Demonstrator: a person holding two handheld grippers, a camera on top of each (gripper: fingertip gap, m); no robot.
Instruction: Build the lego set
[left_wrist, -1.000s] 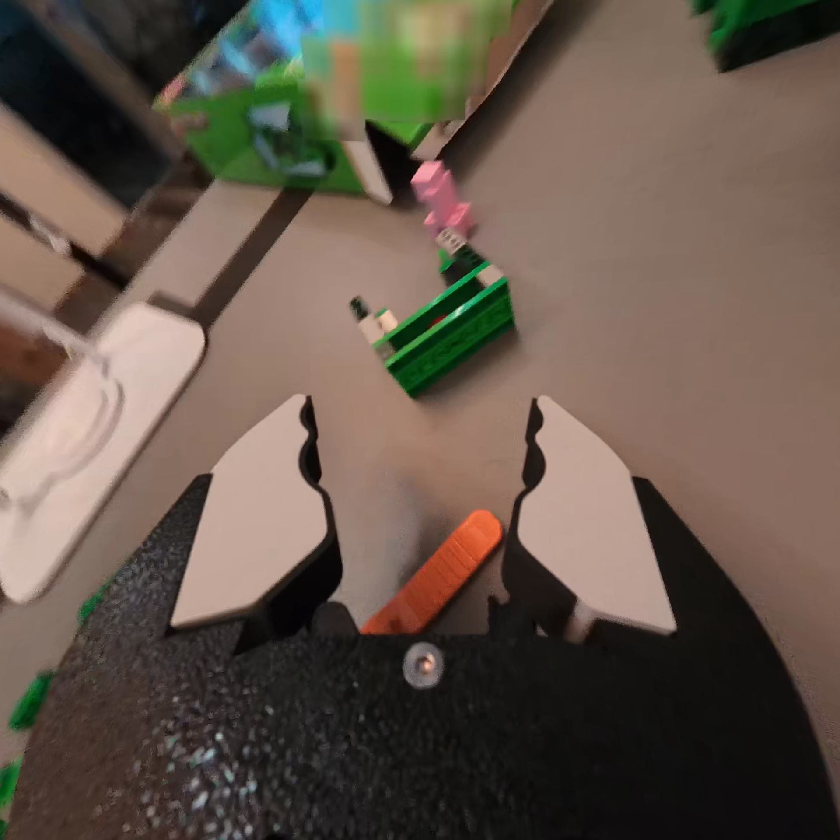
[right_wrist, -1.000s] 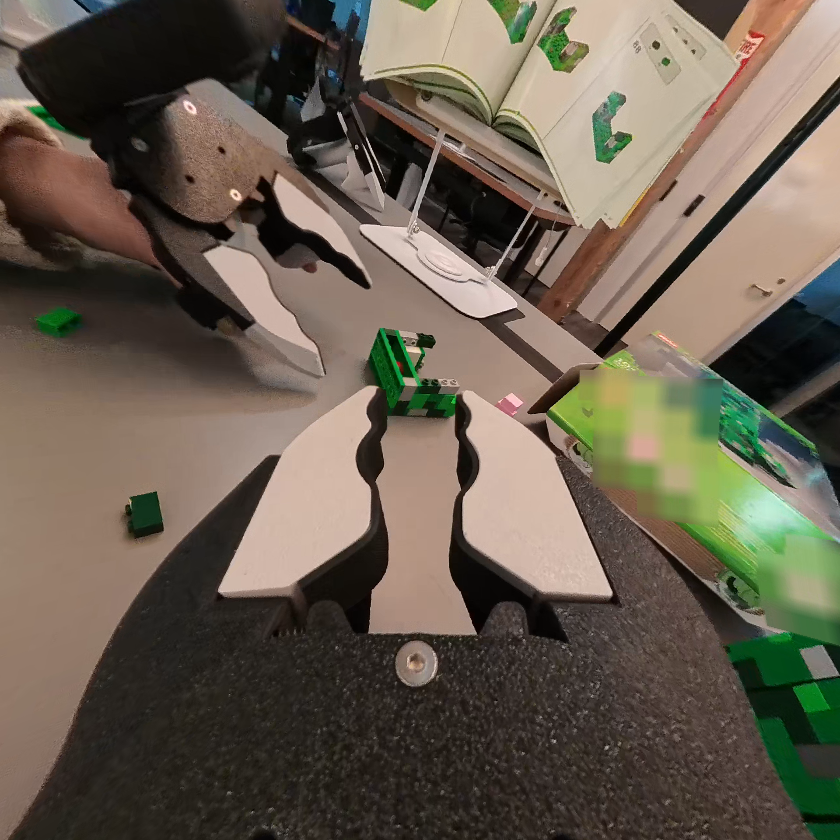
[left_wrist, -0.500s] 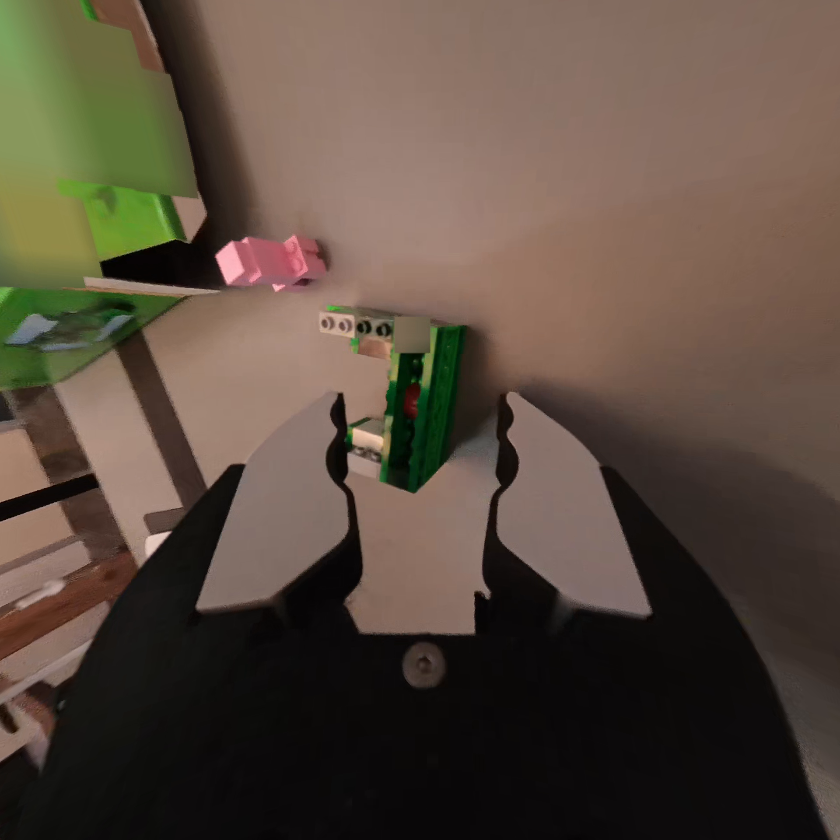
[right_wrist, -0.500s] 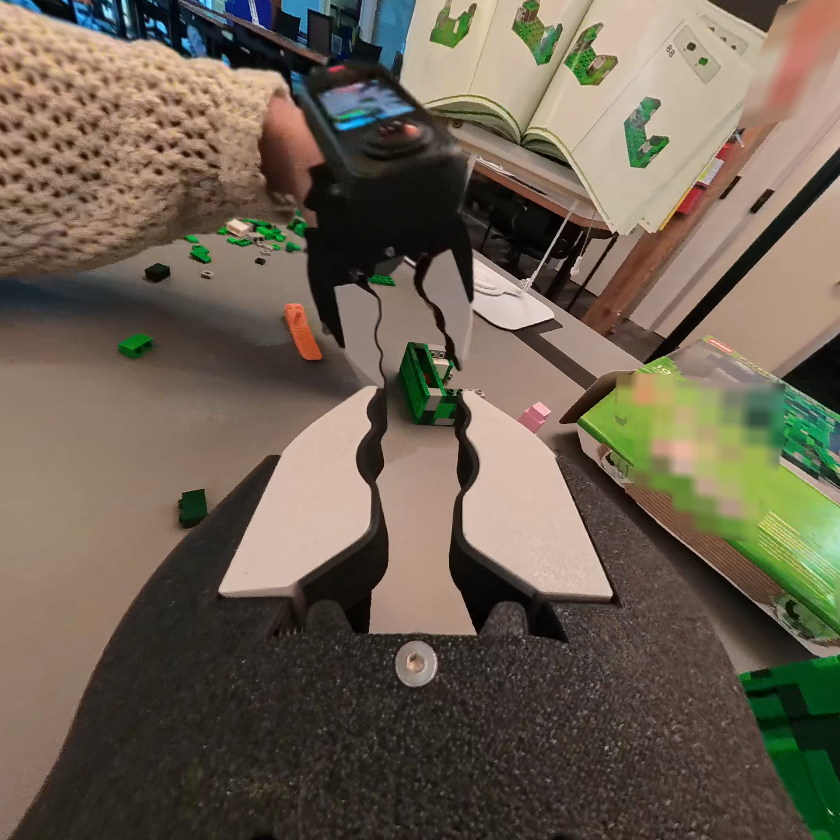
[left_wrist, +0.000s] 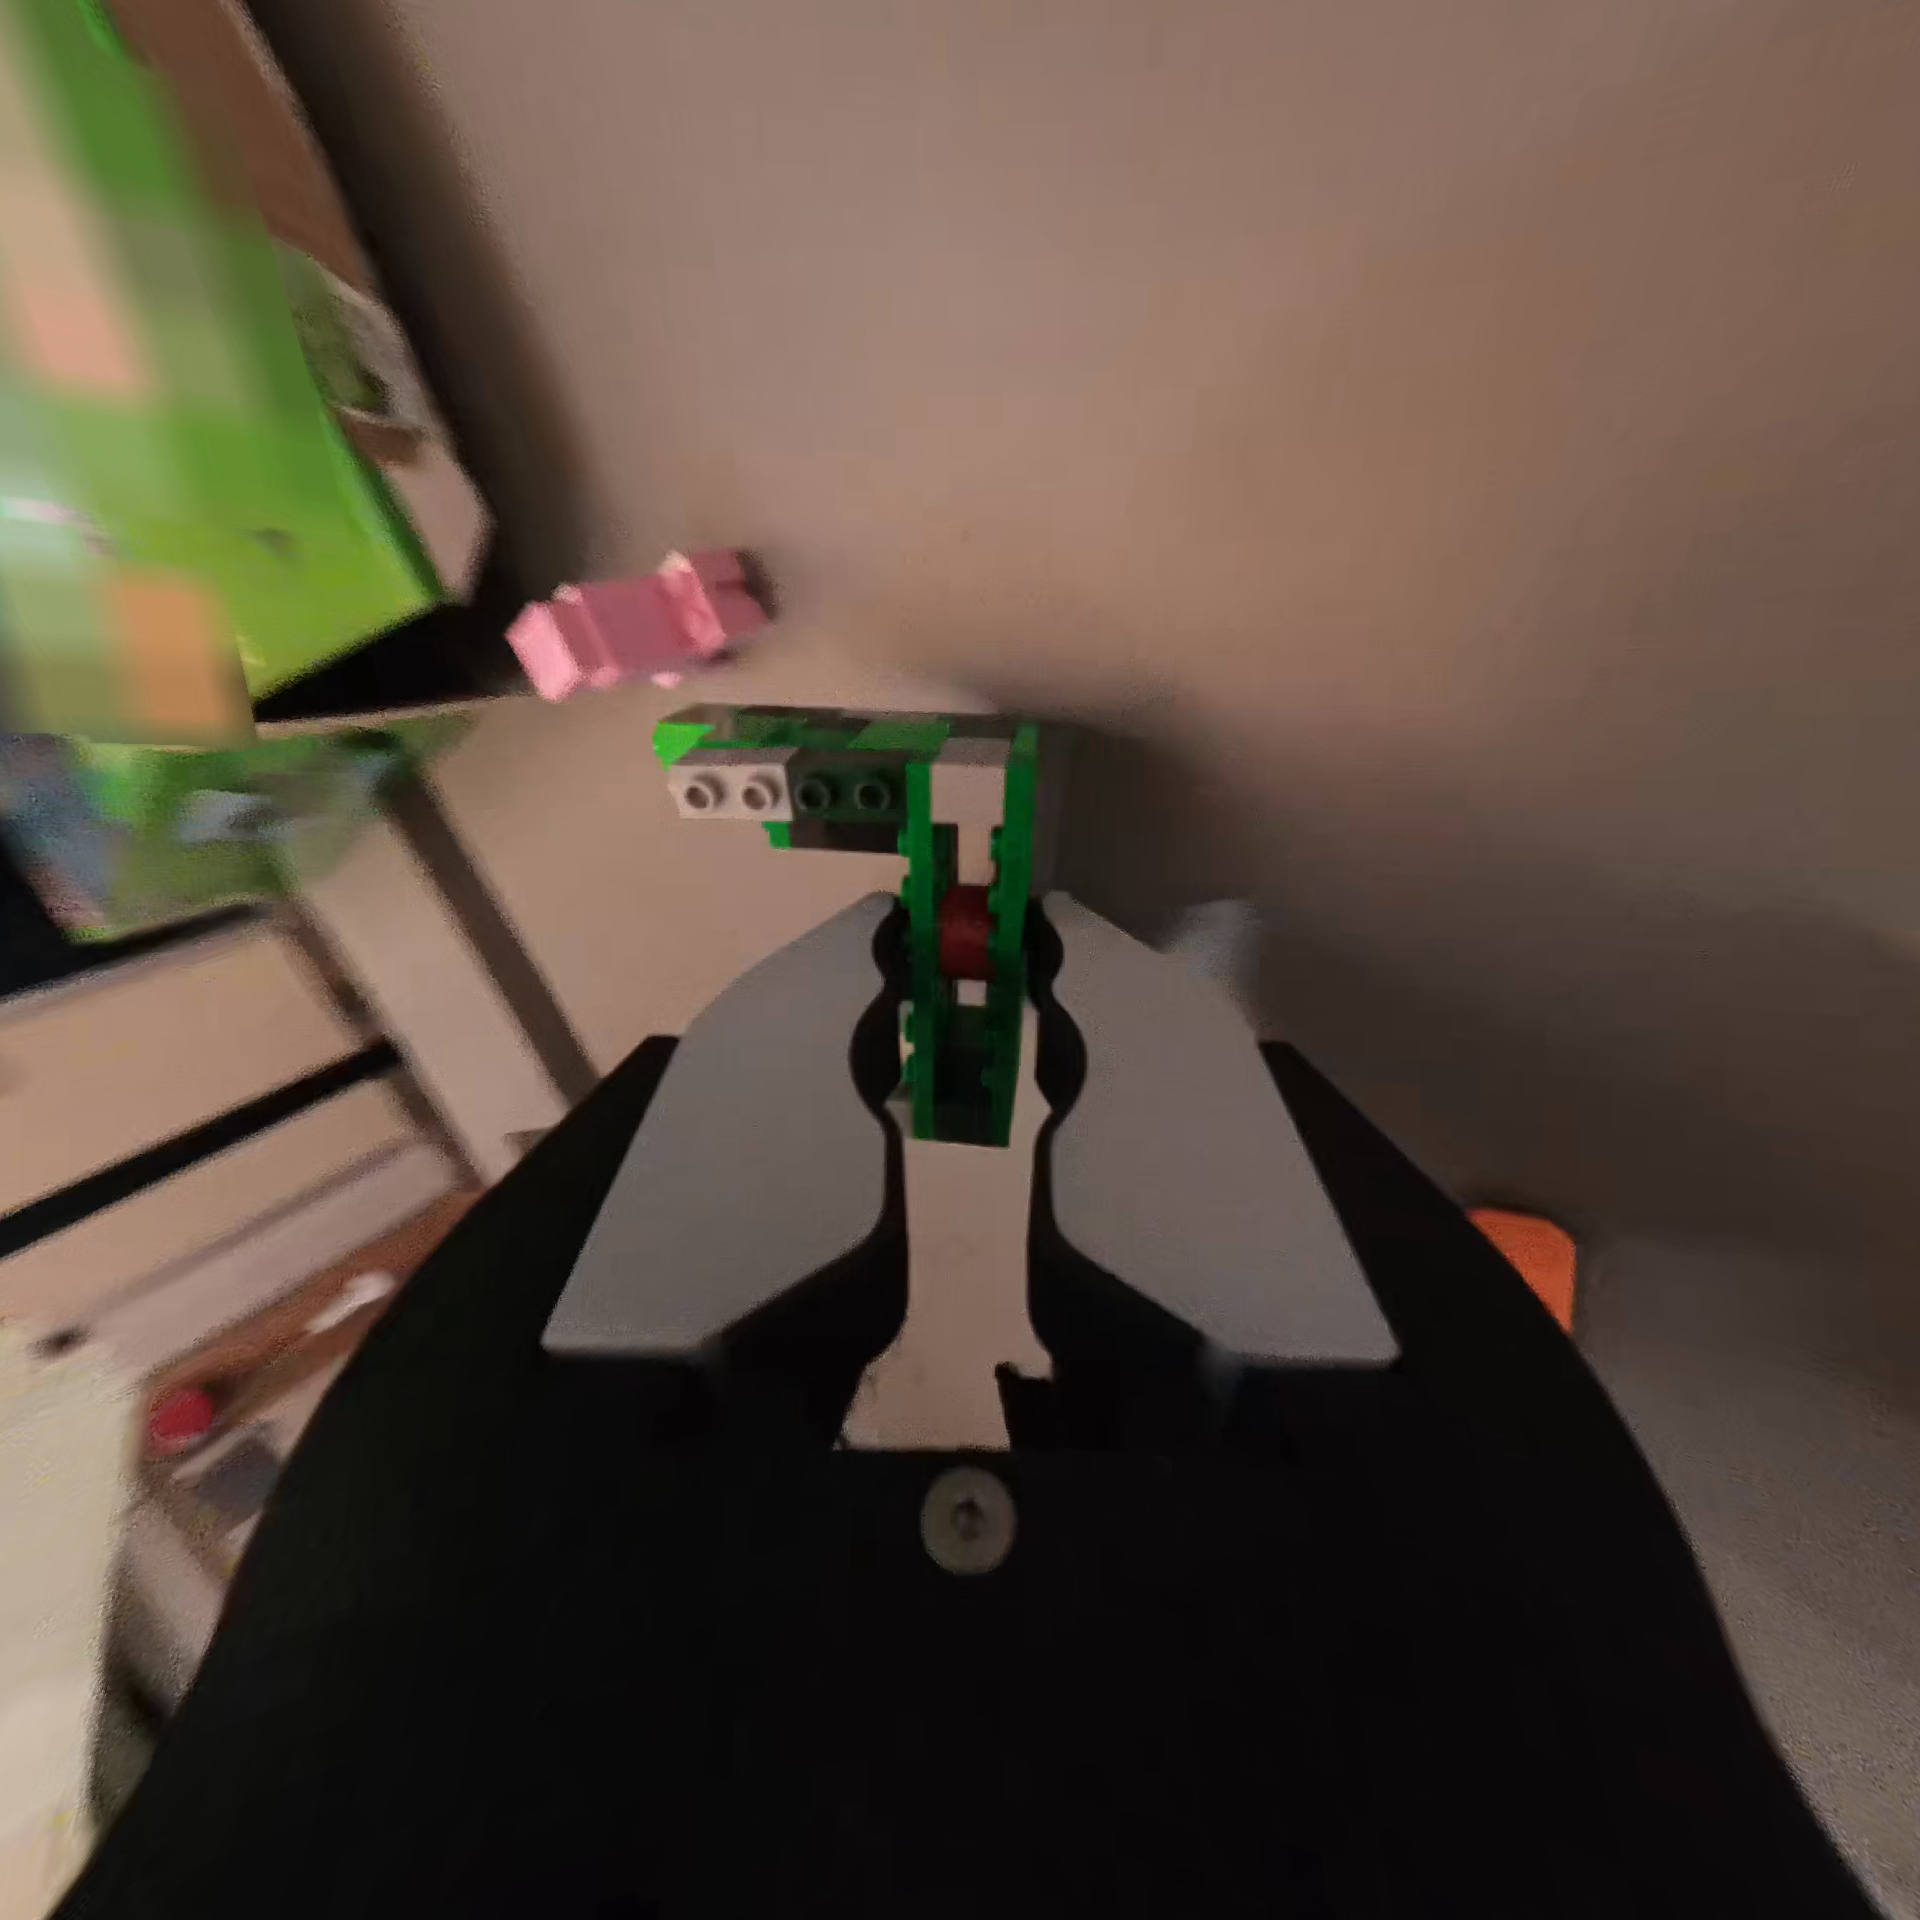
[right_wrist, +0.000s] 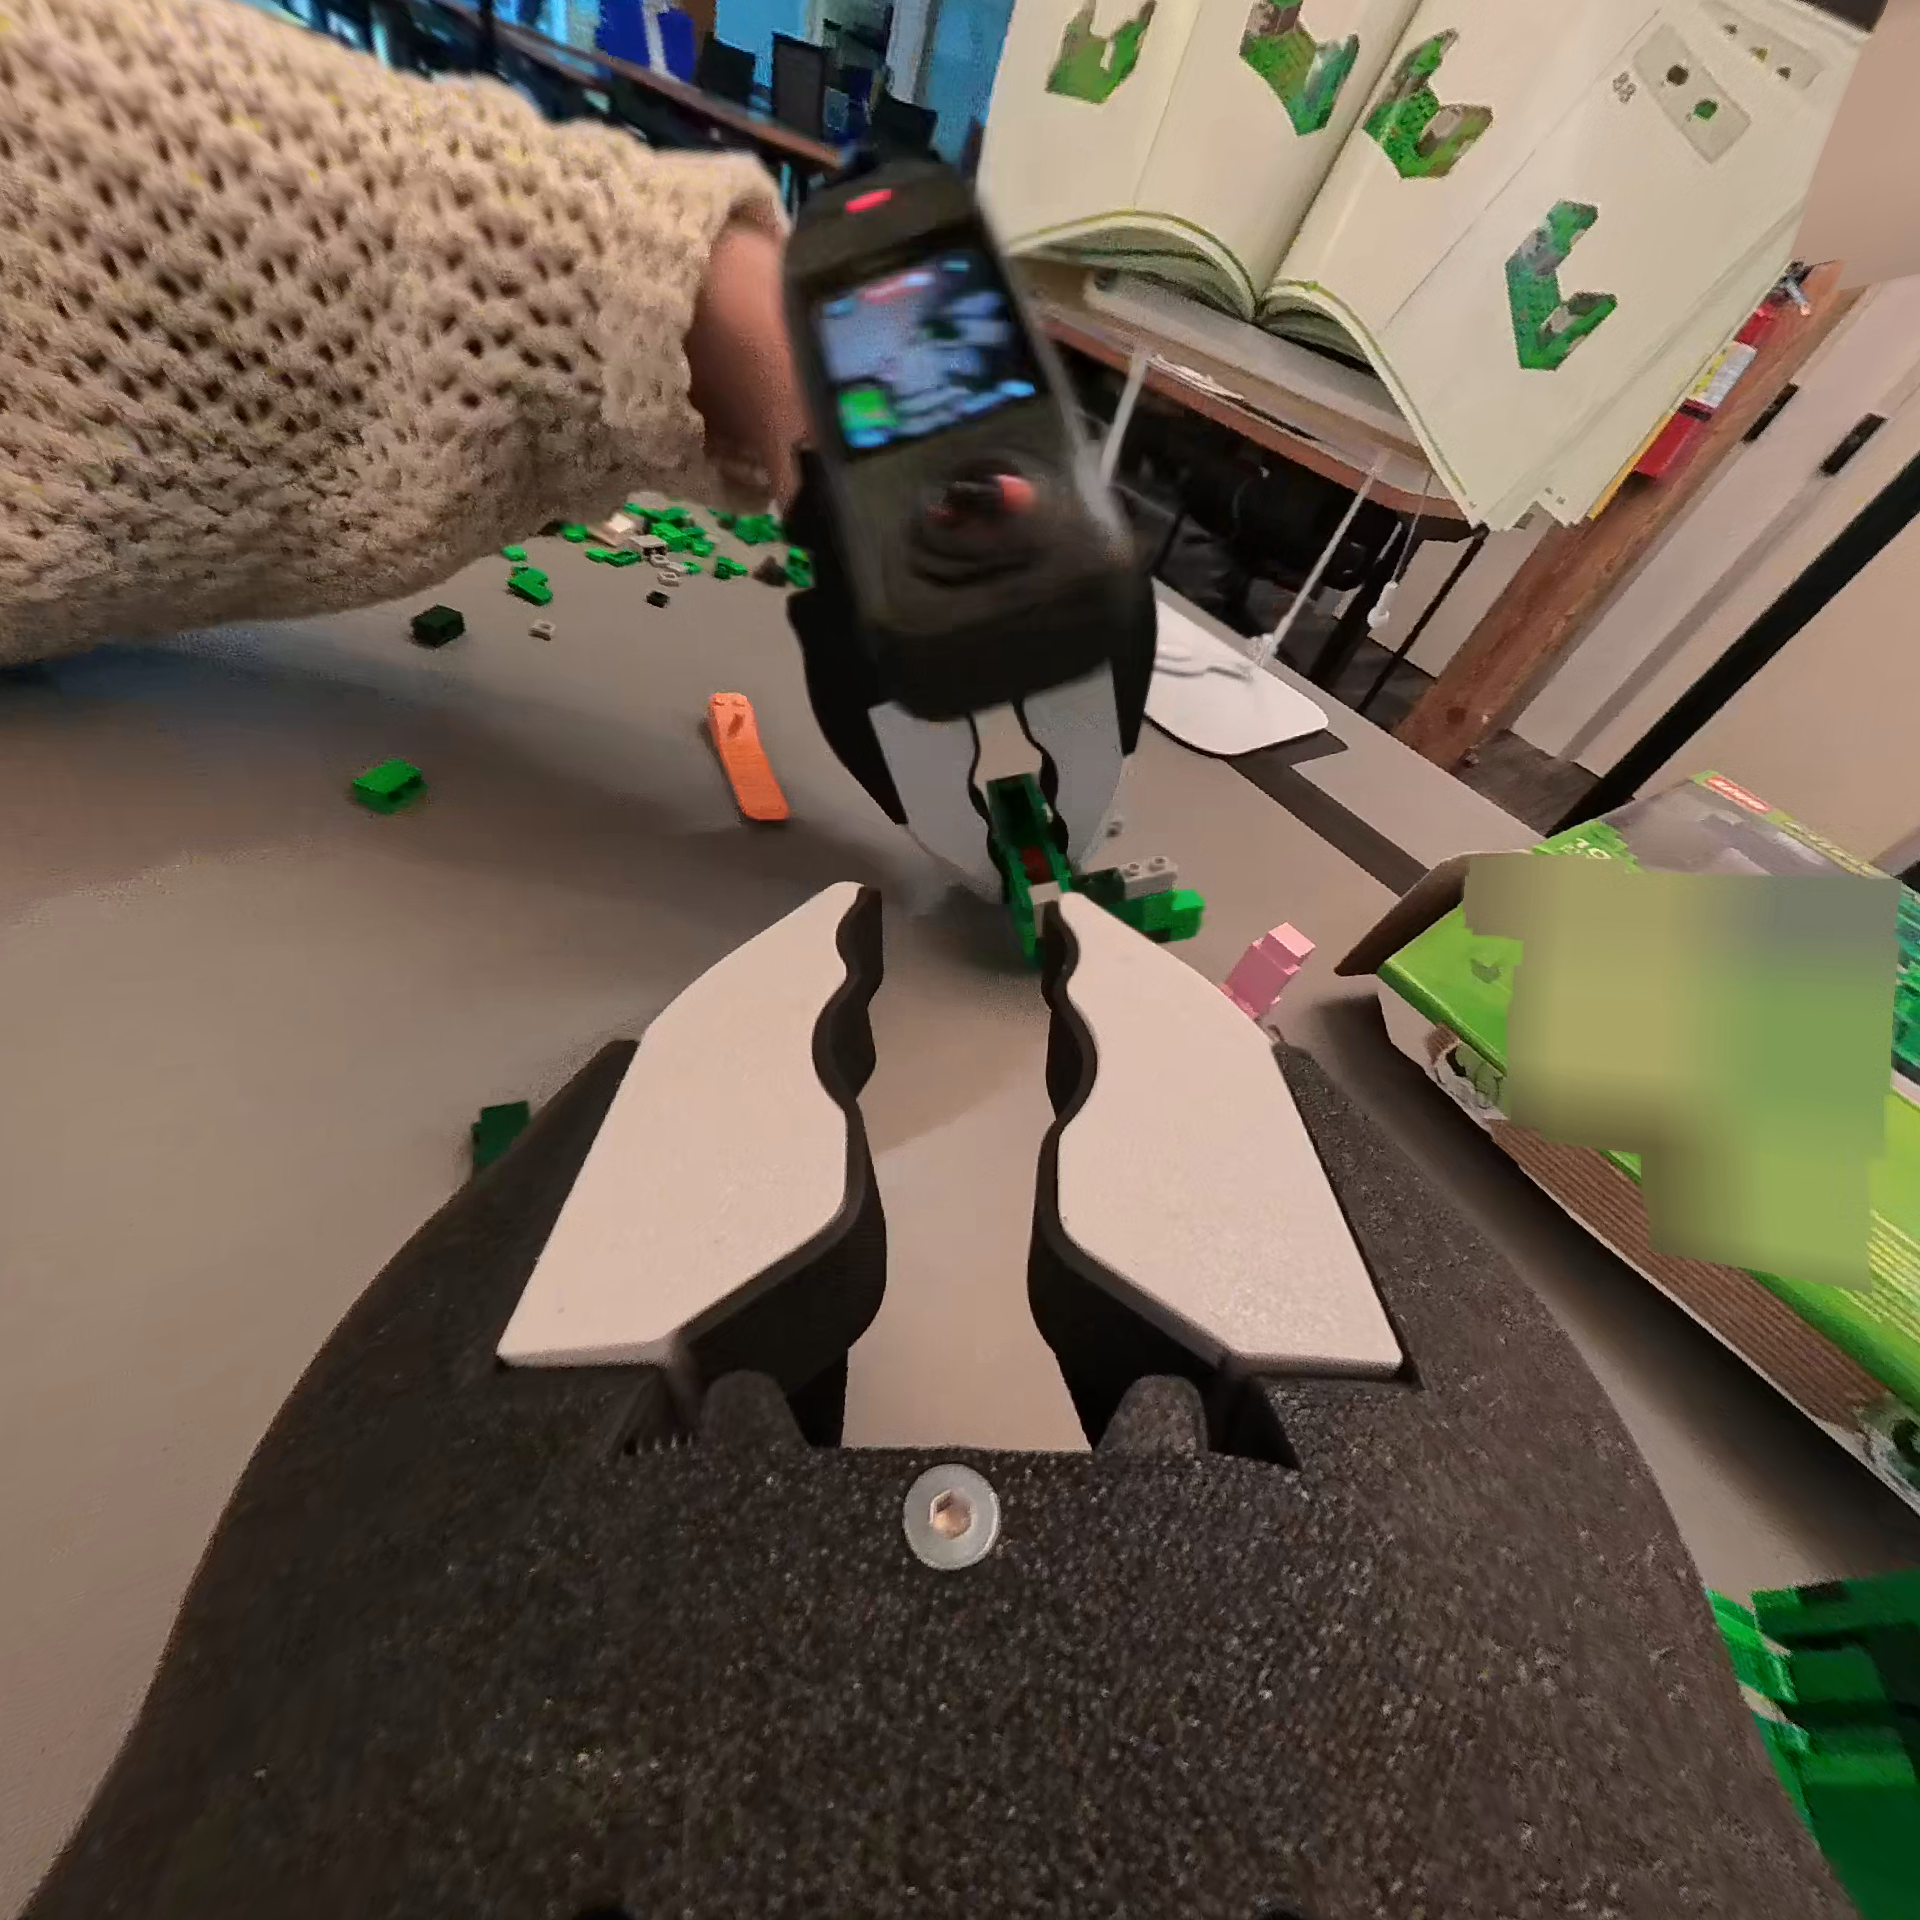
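- Left wrist view: a grey table (left_wrist: 1351, 416) fills the background, blurred at the edges. Your left gripper (left_wrist: 966, 925) pinches the green lego build (left_wrist: 961, 997), its fingertips pressed on both sides of the upright green wall with a red piece inside. A pink brick figure (left_wrist: 634, 623) lies ahead-left of the tips, beside the green box (left_wrist: 208, 468). An orange brick separator (left_wrist: 1522, 1257) peeks out to the right.
- Right wrist view: your right gripper (right_wrist: 961, 914) holds nothing, its fingers parted, tips just short of the build (right_wrist: 1039, 862) ahead. A knit sleeve (right_wrist: 312, 343) reaches in from the left. Loose green bricks (right_wrist: 665, 540) are scattered far ahead-left, and an open instruction booklet (right_wrist: 1455, 208) stands behind.
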